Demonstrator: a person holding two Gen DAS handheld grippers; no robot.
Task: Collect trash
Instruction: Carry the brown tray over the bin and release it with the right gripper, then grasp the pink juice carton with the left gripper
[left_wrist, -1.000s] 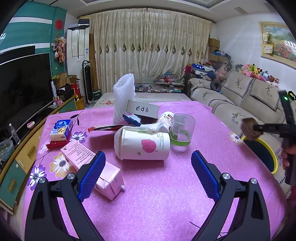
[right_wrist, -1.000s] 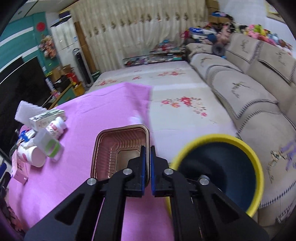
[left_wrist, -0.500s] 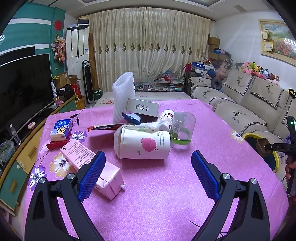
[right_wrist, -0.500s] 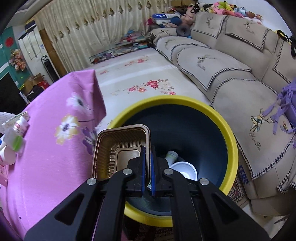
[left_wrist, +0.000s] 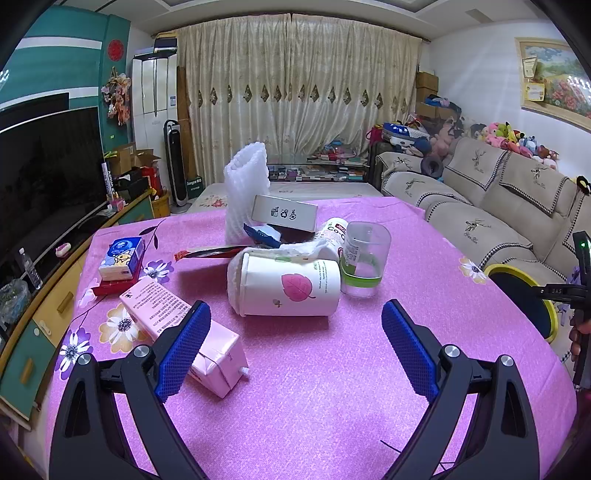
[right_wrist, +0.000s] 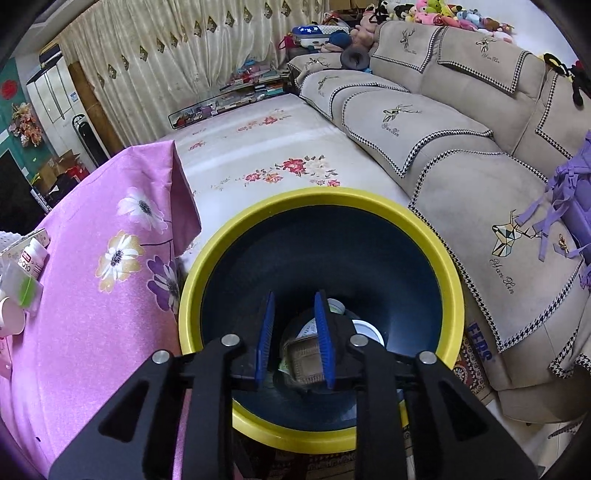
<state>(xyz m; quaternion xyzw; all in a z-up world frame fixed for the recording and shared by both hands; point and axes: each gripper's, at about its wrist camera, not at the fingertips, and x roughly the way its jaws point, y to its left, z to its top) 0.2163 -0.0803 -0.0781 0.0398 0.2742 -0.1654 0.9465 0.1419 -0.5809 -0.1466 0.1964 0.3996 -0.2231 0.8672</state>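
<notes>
My right gripper (right_wrist: 294, 325) is open and empty over the yellow-rimmed dark bin (right_wrist: 452, 295). The brown plastic tray (right_wrist: 304, 360) lies inside the bin among white cups (right_wrist: 364, 328). My left gripper (left_wrist: 295, 343) is open and empty above the pink table (left_wrist: 314, 387). In front of it lie a white paper cup with a pink leaf (left_wrist: 288, 286) on its side, a clear plastic cup (left_wrist: 364, 258), a pink carton (left_wrist: 181, 321), a white bottle (left_wrist: 334, 230) and a small grey box (left_wrist: 284, 213). The bin also shows in the left wrist view (left_wrist: 524, 291).
A blue tissue pack (left_wrist: 122, 258) on a red packet sits at the table's left. White foam wrap (left_wrist: 247, 195) stands behind the pile. A beige sofa (right_wrist: 461, 147) runs right of the bin. A TV cabinet (left_wrist: 44, 288) lies left of the table.
My right gripper moved from the table edge to over the bin, opened, and the brown tray dropped into the bin. The left gripper has not moved.
</notes>
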